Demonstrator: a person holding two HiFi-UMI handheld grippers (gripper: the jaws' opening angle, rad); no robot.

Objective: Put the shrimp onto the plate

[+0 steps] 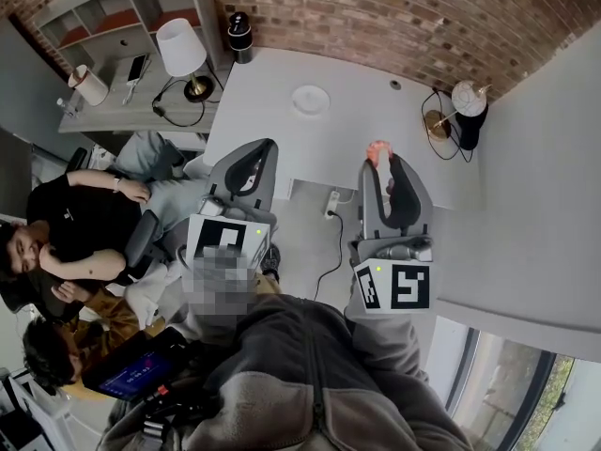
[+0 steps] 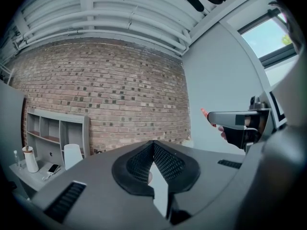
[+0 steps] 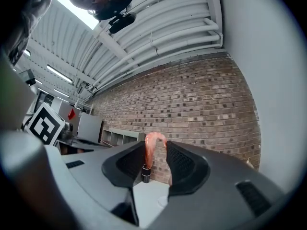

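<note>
**A:** Right gripper status?

**B:** Right gripper (image 1: 383,165) was clamped on the shrimp (image 1: 377,148). Its own view showed the curled pink shrimp (image 3: 152,145) pinched between both pads and poking out past the tips.

**A:** Where was it relative to the plate?

**B:** It was held up clear of the white table (image 1: 376,111), at the near edge, with the jaws aimed at the brick wall (image 3: 201,104). The plate (image 1: 310,100) sat on the table well apart from the shrimp, to its left and closer to the wall.

**A:** Left side?

**B:** Left gripper (image 1: 266,148) was clenched, tips meeting, nothing between them. It was level with the right one, off the table's left near corner.

**A:** Anything else on the table?

**B:** A black cylinder (image 1: 239,36) stood at the far left corner by the wall, and a round white lamp (image 1: 468,101) at the right end. A shaded lamp (image 1: 183,50) stood on the neighbouring desk. People were seated at the left.
</note>
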